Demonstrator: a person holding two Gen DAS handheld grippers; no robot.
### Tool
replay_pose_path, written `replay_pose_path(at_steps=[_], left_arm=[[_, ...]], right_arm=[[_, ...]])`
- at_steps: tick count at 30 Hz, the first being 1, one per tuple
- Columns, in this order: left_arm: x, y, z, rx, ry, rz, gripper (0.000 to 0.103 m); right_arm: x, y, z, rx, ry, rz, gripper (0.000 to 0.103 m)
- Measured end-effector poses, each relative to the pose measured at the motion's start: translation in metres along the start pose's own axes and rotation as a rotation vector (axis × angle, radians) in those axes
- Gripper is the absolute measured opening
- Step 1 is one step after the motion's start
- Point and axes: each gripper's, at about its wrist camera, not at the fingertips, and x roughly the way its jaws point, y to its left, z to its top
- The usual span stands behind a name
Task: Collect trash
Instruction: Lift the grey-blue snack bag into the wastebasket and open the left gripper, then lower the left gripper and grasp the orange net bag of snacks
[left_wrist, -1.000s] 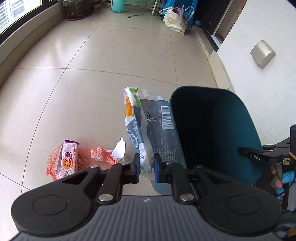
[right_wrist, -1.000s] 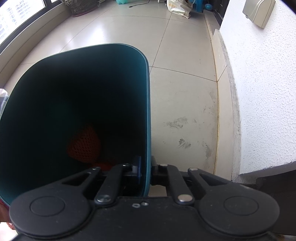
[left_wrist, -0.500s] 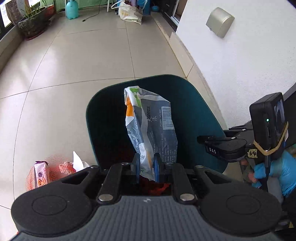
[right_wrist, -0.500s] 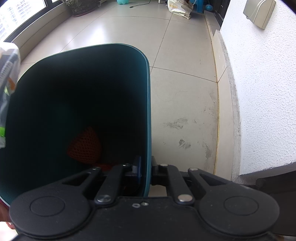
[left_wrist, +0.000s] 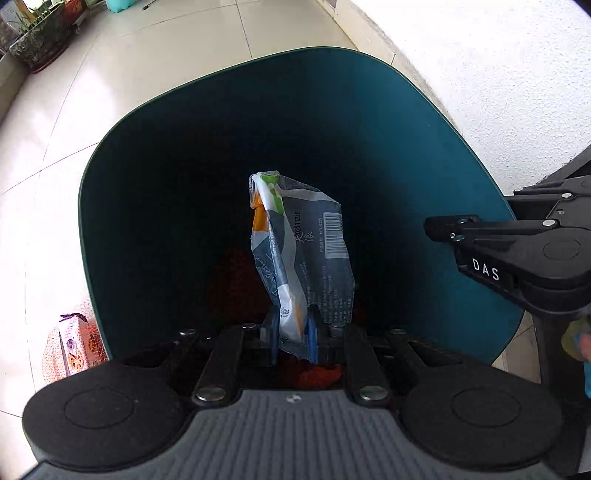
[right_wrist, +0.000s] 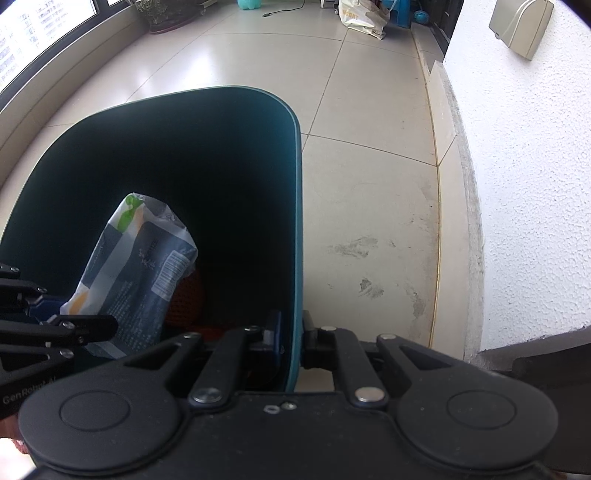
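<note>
With the right hand-held gripper (right_wrist: 291, 341) clamped on the bin (right_wrist: 295, 221) rim to steady it, the left hand-held gripper (left_wrist: 293, 341) pinches the wrapper (left_wrist: 303, 251) over the opening. Likely set for the drop.

A home's enclosed balcony or sunroom. Glossy cream floor tiles (right_wrist: 240, 74) run beside a long curved window (right_wrist: 33, 48) with a low sill, and a rough white plastered wall (right_wrist: 535, 184) carries a small beige box (right_wrist: 521, 26). Potted plants (left_wrist: 40, 37) stand by the glass, with a shopping bag (right_wrist: 364, 16) and a teal container (right_wrist: 249, 3) at the far end.
</note>
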Motion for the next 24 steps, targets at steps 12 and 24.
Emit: replay_pose_path(at_steps=[12,24], left_arm=[[-0.009,0.019,-0.006,-0.063,-0.013,-0.075,0.028],[-0.090,0.089,-0.034,-0.152,-0.219,-0.080,0.072]], right_arm=[[-0.001,-0.003,0.001,0.007,0.002,0.009,0.010],[-0.001,-0.004,0.001,0.010,0.004,0.009,0.010]])
